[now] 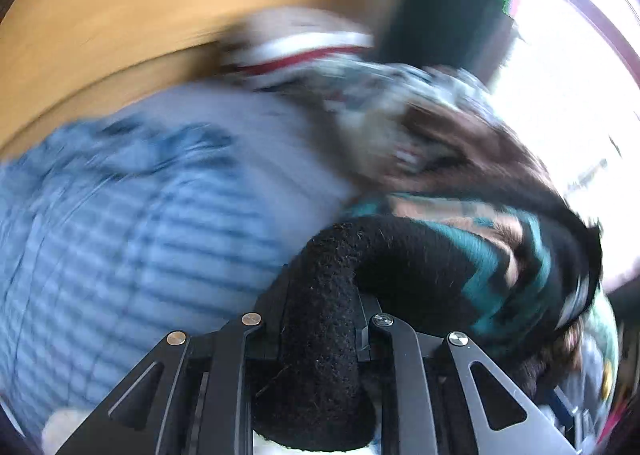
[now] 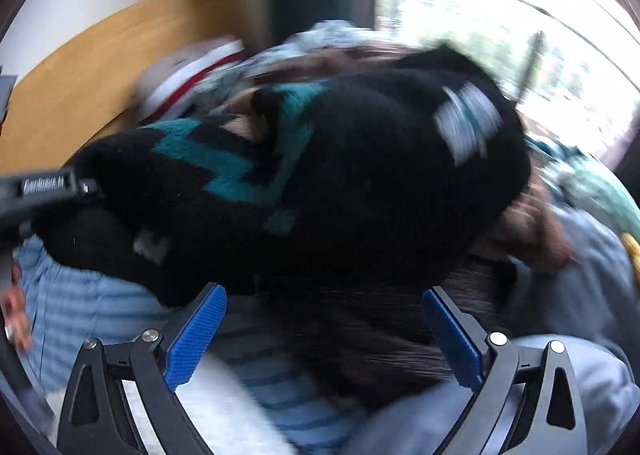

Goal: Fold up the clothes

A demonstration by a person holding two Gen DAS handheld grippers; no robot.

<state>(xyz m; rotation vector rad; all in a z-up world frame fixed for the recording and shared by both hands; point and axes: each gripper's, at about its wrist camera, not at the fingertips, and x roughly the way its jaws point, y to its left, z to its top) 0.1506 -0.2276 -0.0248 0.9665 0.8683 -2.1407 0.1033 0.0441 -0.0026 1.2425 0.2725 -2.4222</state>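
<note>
My left gripper point(image 1: 320, 319) pinches the black sweater point(image 1: 400, 255); right gripper point(image 2: 324, 335) gapes empty, 9 o'clock lettering unreadable.

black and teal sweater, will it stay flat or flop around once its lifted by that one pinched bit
The black and teal sweater will probably flop: its knit bends in a soft roll where the left gripper pinches it. It looks thick, so likely weighty for a garment. The fuzzy surface should grip rather than slip.
</note>
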